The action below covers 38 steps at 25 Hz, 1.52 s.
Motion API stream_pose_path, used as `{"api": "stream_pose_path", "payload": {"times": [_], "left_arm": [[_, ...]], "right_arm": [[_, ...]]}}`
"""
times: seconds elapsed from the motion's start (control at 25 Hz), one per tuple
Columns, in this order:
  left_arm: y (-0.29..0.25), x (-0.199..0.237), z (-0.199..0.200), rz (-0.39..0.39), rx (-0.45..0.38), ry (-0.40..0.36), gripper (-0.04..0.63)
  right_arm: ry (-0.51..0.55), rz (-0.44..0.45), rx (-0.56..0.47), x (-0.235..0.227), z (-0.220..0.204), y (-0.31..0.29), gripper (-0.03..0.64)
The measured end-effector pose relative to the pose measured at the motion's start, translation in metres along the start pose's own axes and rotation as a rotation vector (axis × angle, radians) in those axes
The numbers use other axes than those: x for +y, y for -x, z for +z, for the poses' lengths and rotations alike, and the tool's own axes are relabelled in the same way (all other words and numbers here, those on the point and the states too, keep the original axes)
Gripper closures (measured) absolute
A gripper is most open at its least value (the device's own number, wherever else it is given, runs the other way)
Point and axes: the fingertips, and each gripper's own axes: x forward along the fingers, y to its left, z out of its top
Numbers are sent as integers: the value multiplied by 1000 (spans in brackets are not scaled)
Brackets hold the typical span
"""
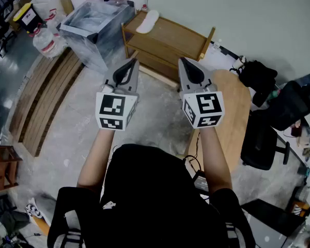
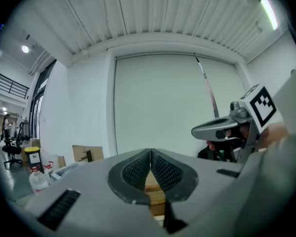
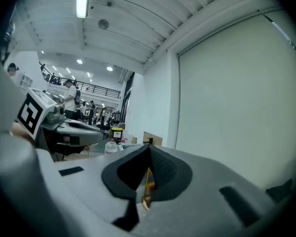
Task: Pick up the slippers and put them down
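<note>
Atop wooden rack [image 1: 176,36], white slipper [image 1: 147,21]

A pale wall [image 2: 158,102] fills the space ahead of the jaws of the left gripper [image 1: 131,61] and right gripper [image 1: 182,59], with a low wooden rack [image 1: 170,43] against it just past their tips. Grey concrete floor [image 1: 150,112] lies beneath them. Wooden slats [image 1: 46,97] lie left of the left jaws; a wooden table [image 1: 235,112] and a black chair [image 1: 261,143] stand right of the right jaws. Overhead, a ribbed white ceiling [image 2: 153,9] carries a tube light [image 3: 81,1].
</note>
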Motion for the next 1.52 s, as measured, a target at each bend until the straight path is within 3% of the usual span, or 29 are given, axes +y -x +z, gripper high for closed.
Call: {"api": "stream_pose_path", "payload": {"times": [0.12, 0.24, 0.44, 0.76, 1.08, 1.52], "left_arm": [[2, -2, -5, -4, 42, -4, 591], [-1, 2, 0, 12, 7, -15, 591], [-3, 9, -8, 20, 52, 16, 591], [-17, 23, -18, 23, 57, 21, 591], [-65, 42, -25, -1, 55, 47, 591], [-149, 100, -33, -15, 81, 84, 591]], "right_arm": [[-29, -2, 2, -2, -2, 0, 627], [-54, 6, -3, -4, -3, 1, 627], [-59, 12, 0, -5, -5, -3, 627], [-24, 29, -9, -4, -8, -22, 627], [12, 27, 21, -23, -18, -69, 627], [22, 32, 64, -58, -25, -163, 627]]}}
